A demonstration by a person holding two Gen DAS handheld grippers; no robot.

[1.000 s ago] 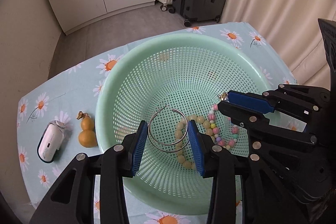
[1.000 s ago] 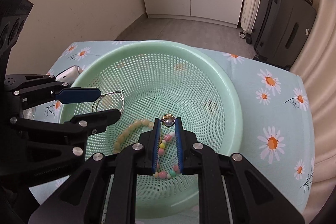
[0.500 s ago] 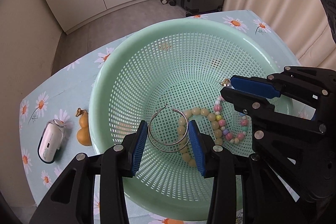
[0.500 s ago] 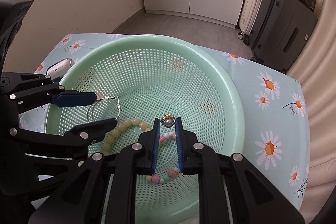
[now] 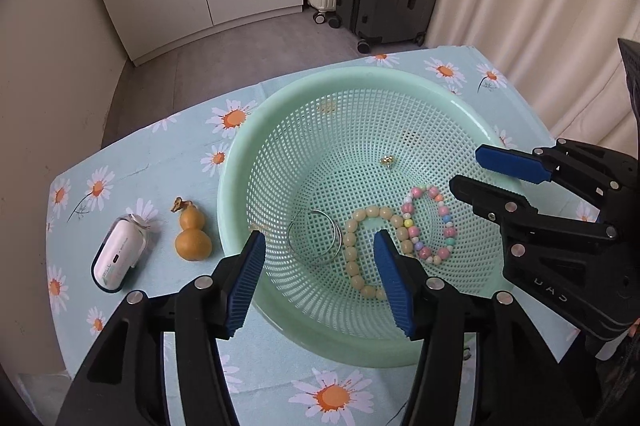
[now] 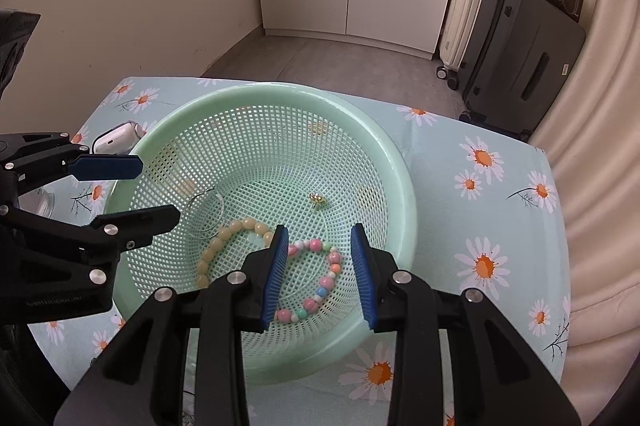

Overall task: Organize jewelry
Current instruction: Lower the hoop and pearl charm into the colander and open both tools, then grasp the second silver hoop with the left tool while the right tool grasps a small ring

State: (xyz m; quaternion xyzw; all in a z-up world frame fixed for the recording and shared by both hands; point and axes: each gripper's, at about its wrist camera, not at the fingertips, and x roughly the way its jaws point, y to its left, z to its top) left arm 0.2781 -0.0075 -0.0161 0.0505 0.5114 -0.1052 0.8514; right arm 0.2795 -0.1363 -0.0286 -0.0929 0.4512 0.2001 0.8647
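While both grippers' jaws are opening w/ nothing held, left gripper [image 5: 320, 278] over hoop earring [image 5: 316, 235], right gripper [image 6: 320, 274] over pastel bracelet [image 6: 320, 282] in green basket [image 6: 400, 186], best lift straight up, avoid snagging beads.

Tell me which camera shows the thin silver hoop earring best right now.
The left wrist view: the thin silver hoop earring lies whole on the floor of the pale green mesh basket, beside the cream bead bracelet. In the right wrist view the hoop is faint and partly hidden behind the left claw.
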